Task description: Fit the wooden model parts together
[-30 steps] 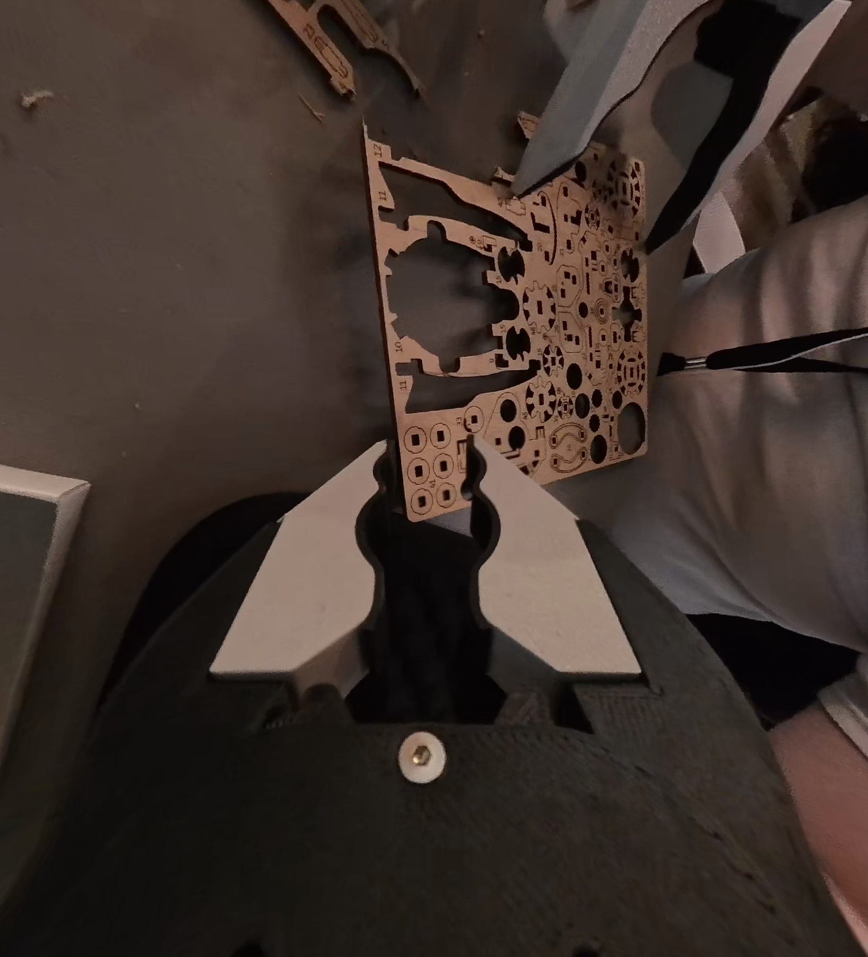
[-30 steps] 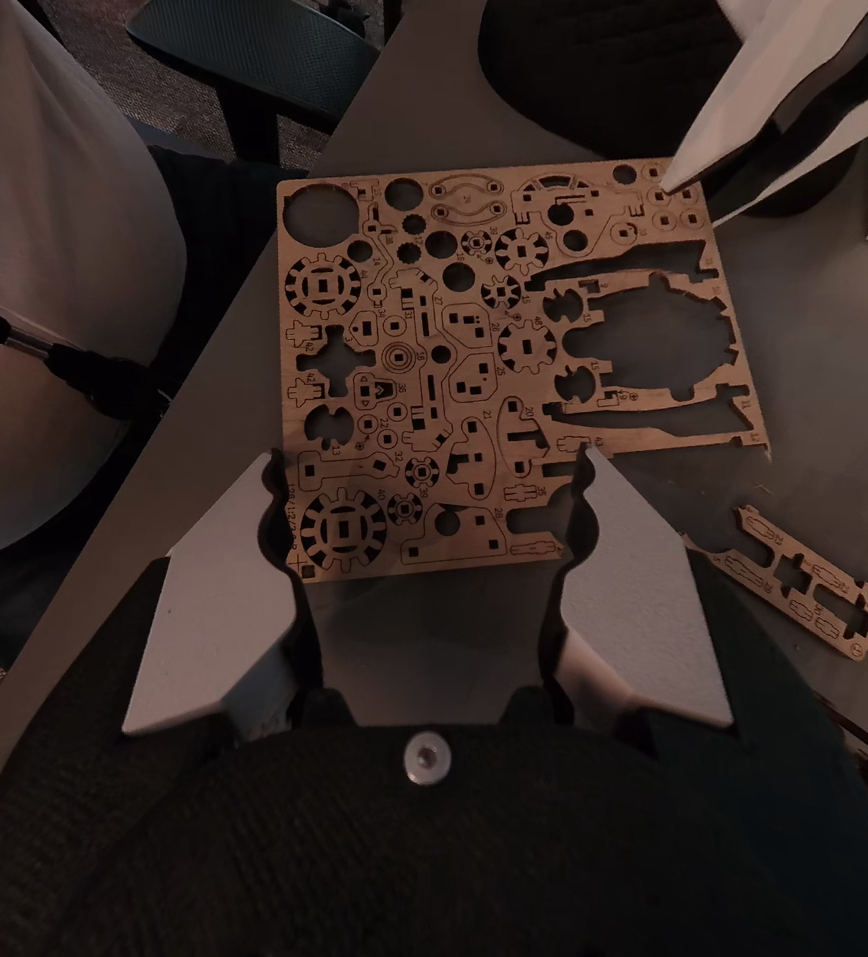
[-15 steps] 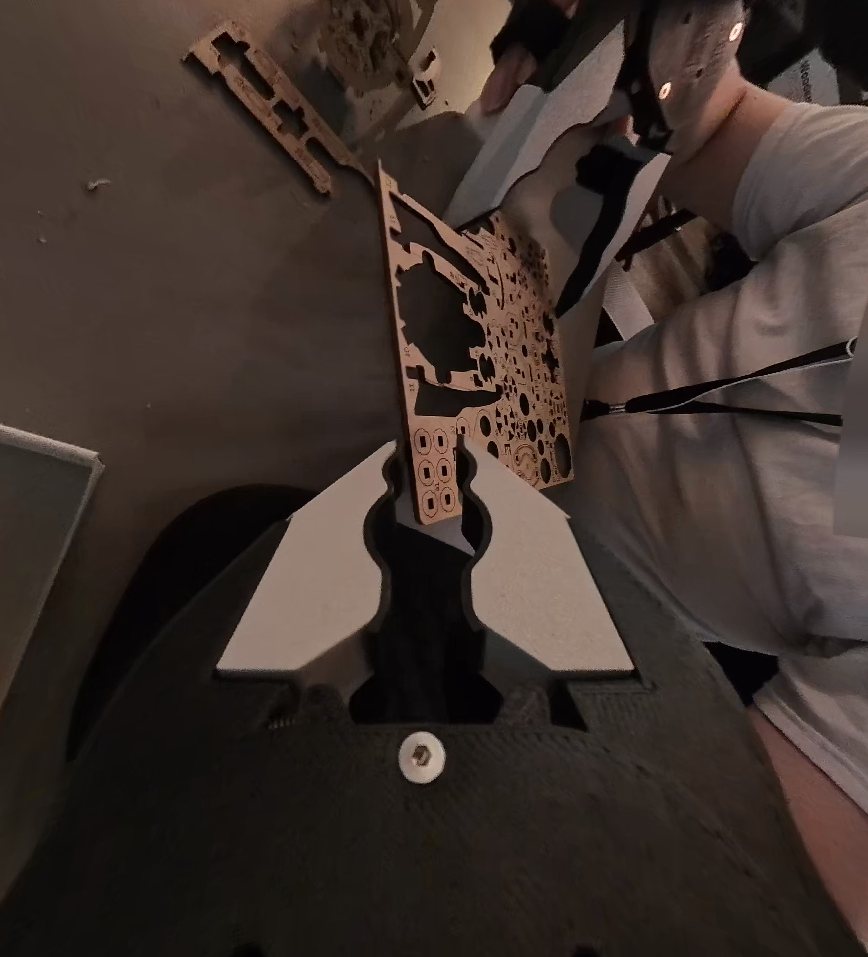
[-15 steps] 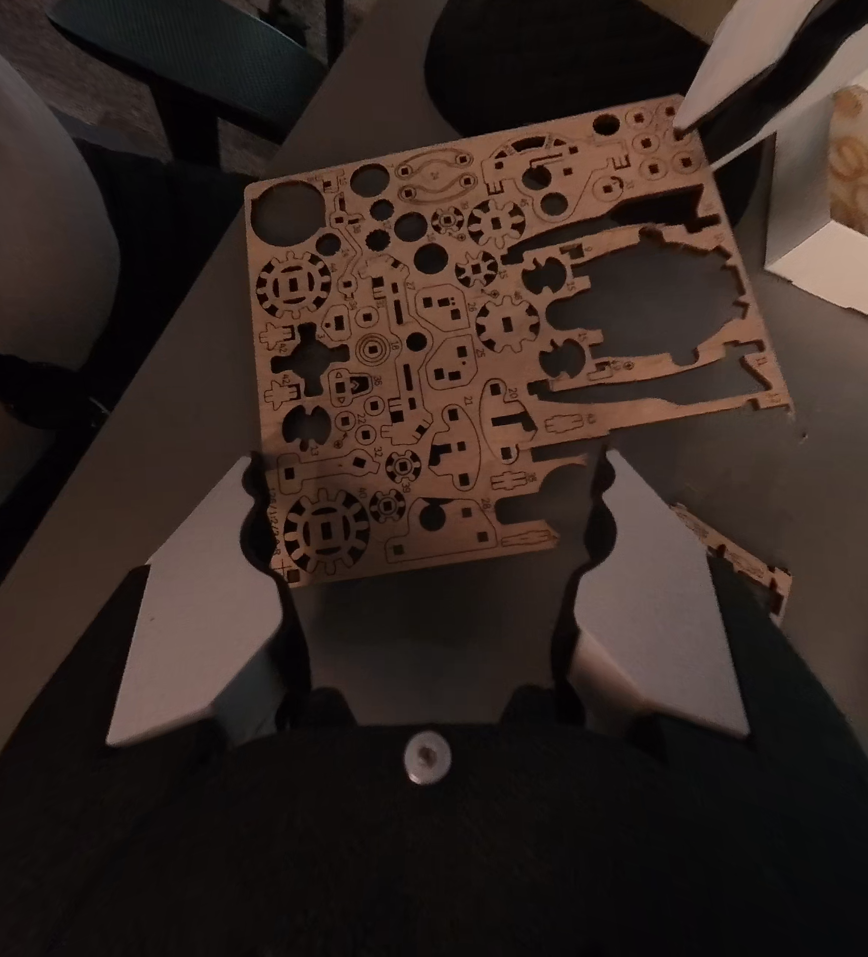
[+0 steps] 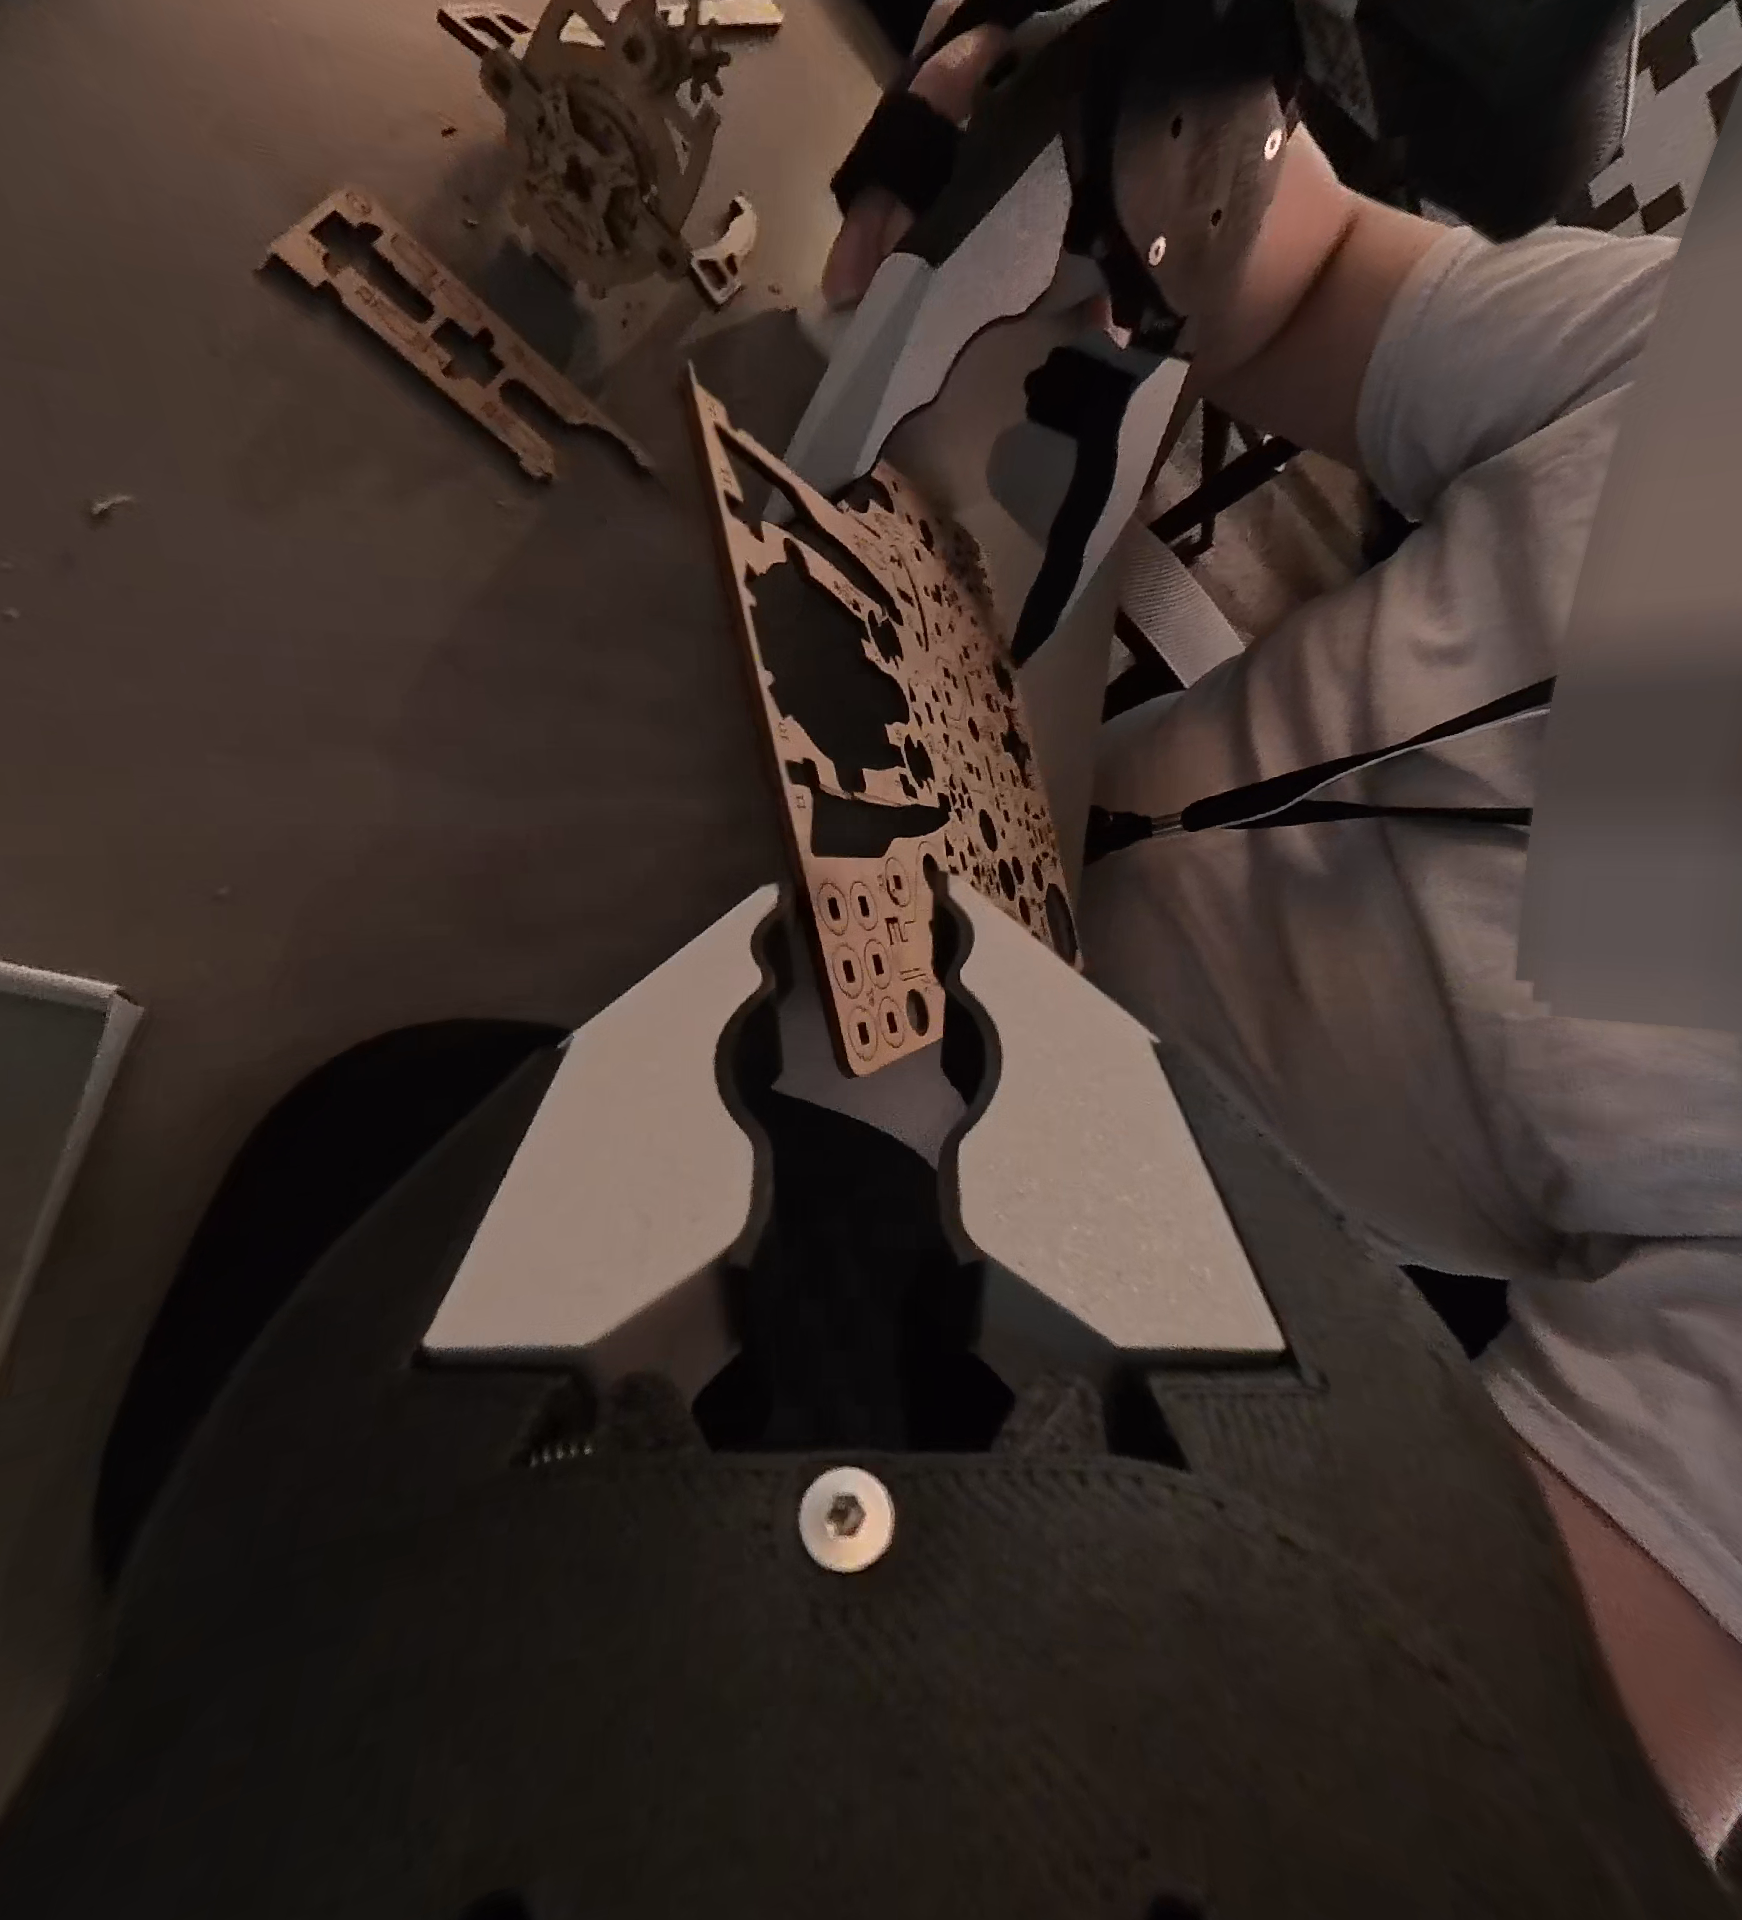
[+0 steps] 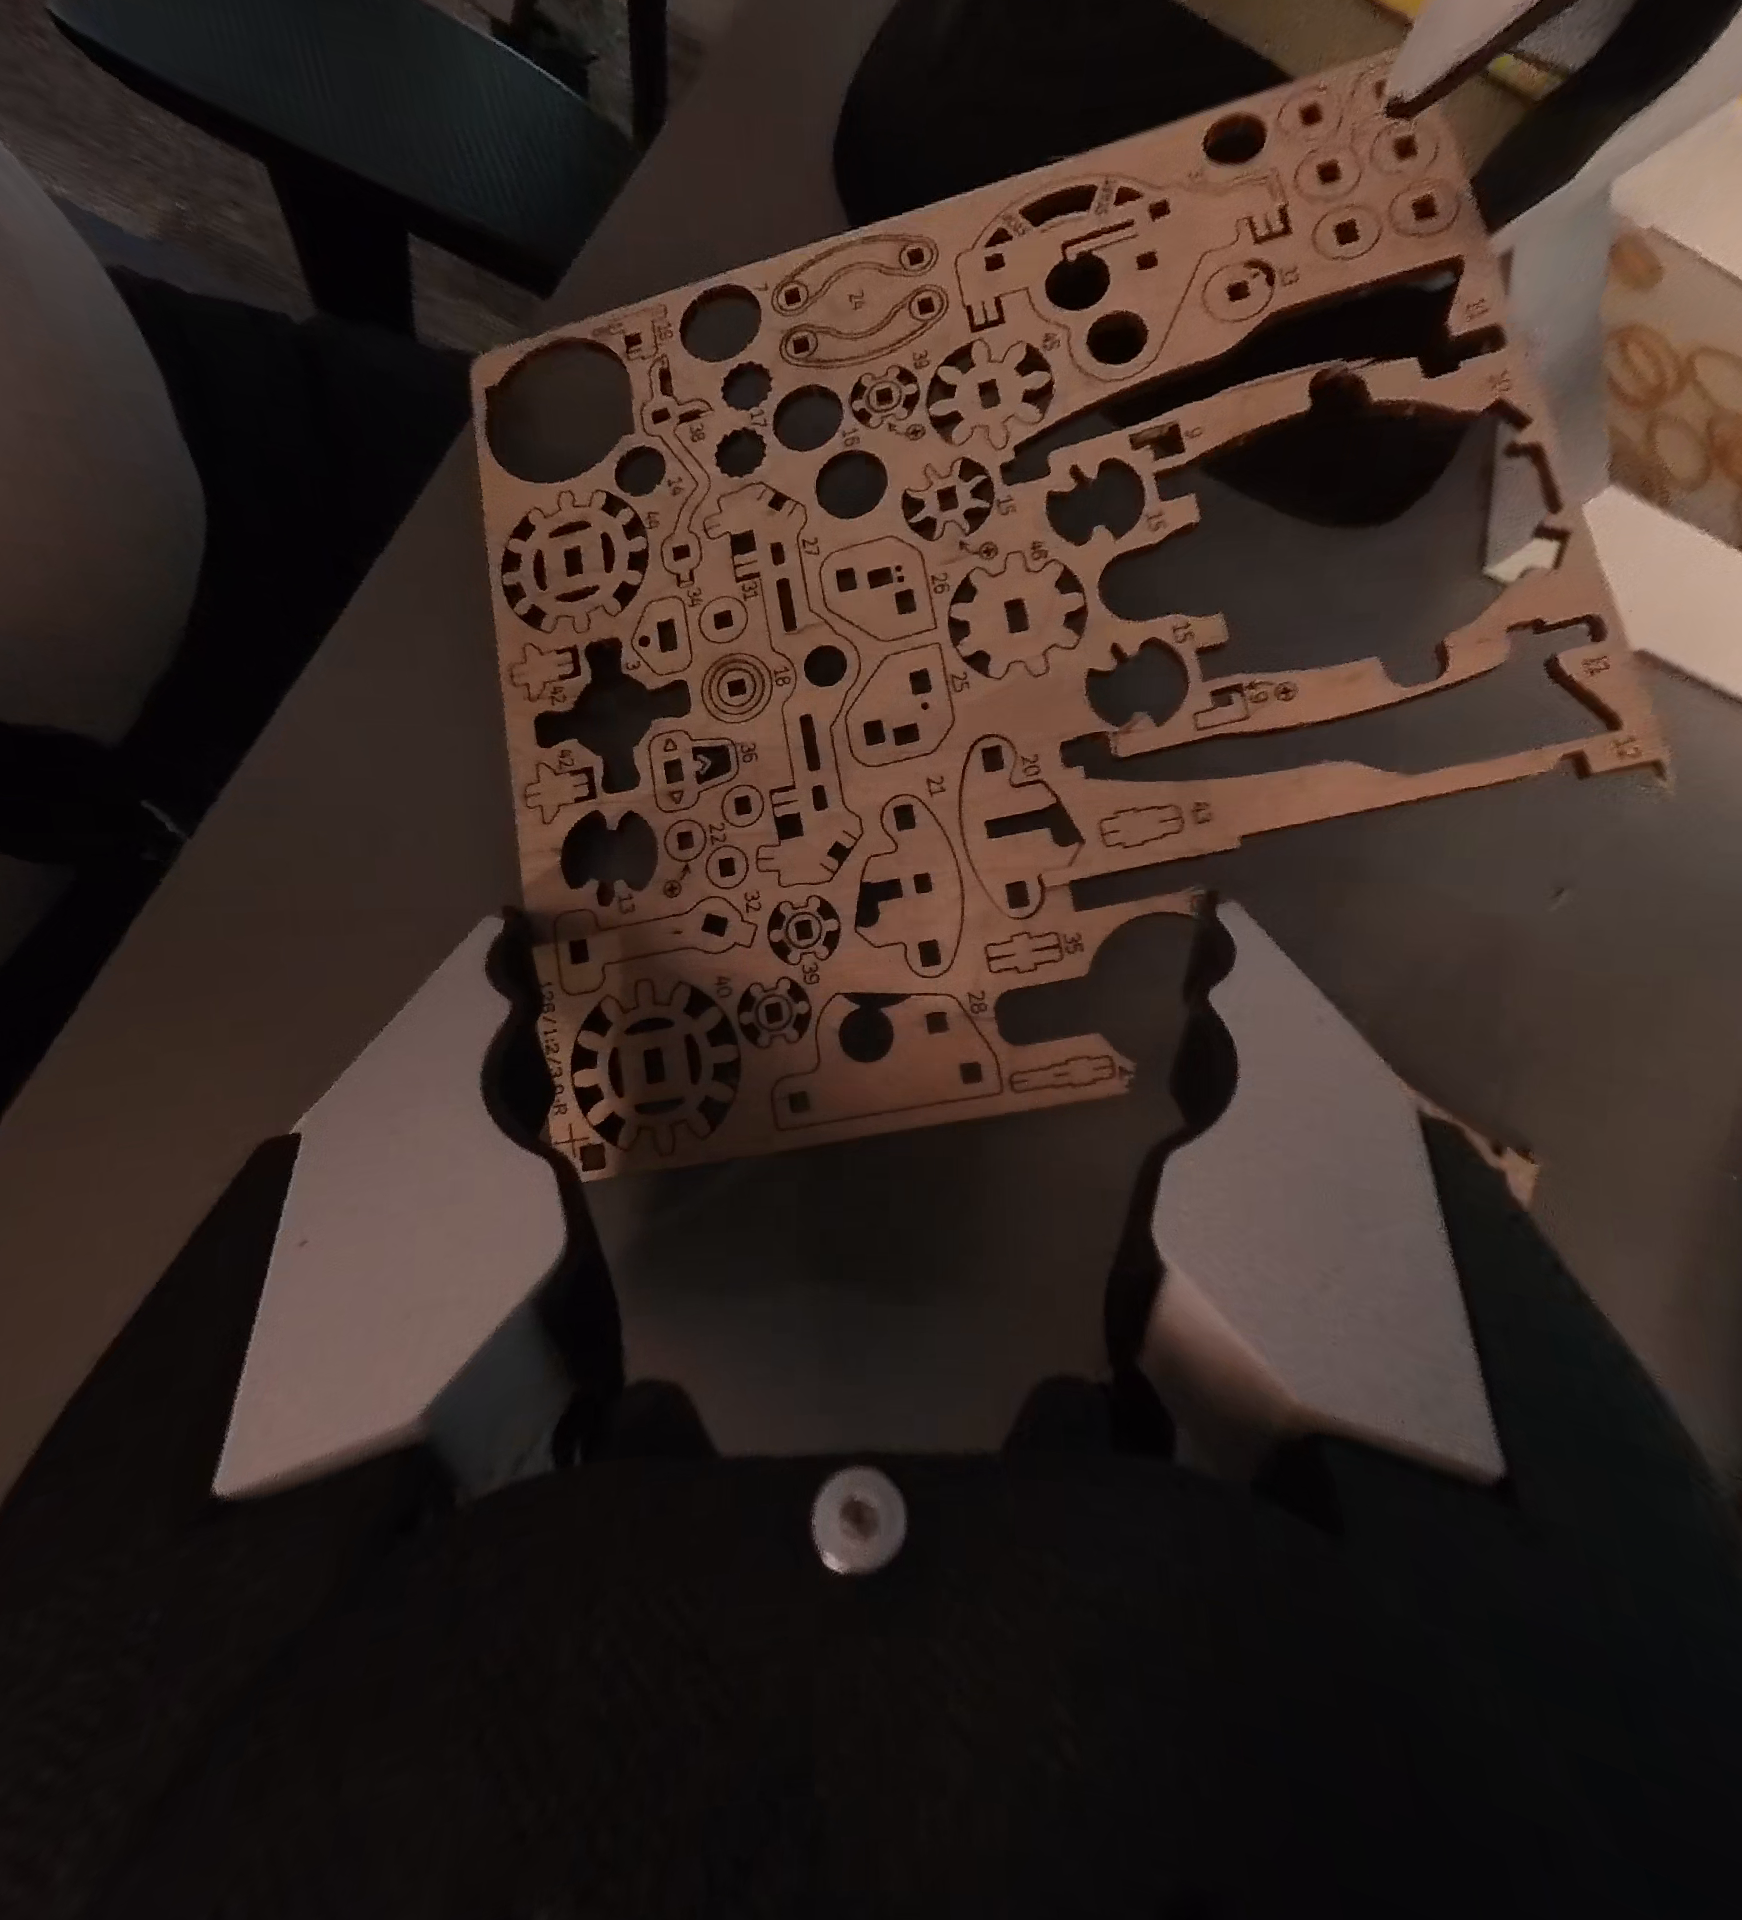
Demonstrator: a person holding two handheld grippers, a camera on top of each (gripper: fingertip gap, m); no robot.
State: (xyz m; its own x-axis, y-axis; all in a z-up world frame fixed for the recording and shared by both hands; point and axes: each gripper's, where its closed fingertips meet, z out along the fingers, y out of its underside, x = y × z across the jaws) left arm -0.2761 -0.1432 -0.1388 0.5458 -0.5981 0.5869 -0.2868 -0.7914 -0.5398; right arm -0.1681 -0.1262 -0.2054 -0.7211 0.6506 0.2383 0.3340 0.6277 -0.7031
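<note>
Plywood, laser-cut and pale, makes up the parts sheet [image 5: 882, 727] that is held clear of the grey table [image 5: 275, 644], tilted on edge in the left wrist view and seen nearly face-on in the right wrist view [image 6: 950, 644]. Its corner with the small round blanks is clamped by the left gripper [image 5: 862, 914], whose jaws are closed tight on the thin board. In the right wrist view that same gripper [image 6: 1407, 99] is seen at the upper right, reaching down to pinch the far corner of the sheet.

The right gripper [image 6: 856, 925] is held with its jaws spread wide, one finger at either side of the sheet's near edge; whether the fingertips [image 6: 1210, 935] touch the wood cannot be told. In the left wrist view the right gripper [image 5: 940, 561] is seen angled steeply downward over the far end of the sheet, gripped from above by a gloved hand [image 5: 908, 197], with a light-sleeved forearm [image 5: 1366, 343] bent behind it.

Many shapes have already been punched out of the sheet, leaving a large irregular opening and round holes. A narrow offcut strip [image 5: 431, 332] lies flat on the table, and just beyond it a partly built wooden model [image 5: 597, 166] stands. A pale box [image 6: 1698, 416] patterned with rings is seen behind the sheet at the right.
</note>
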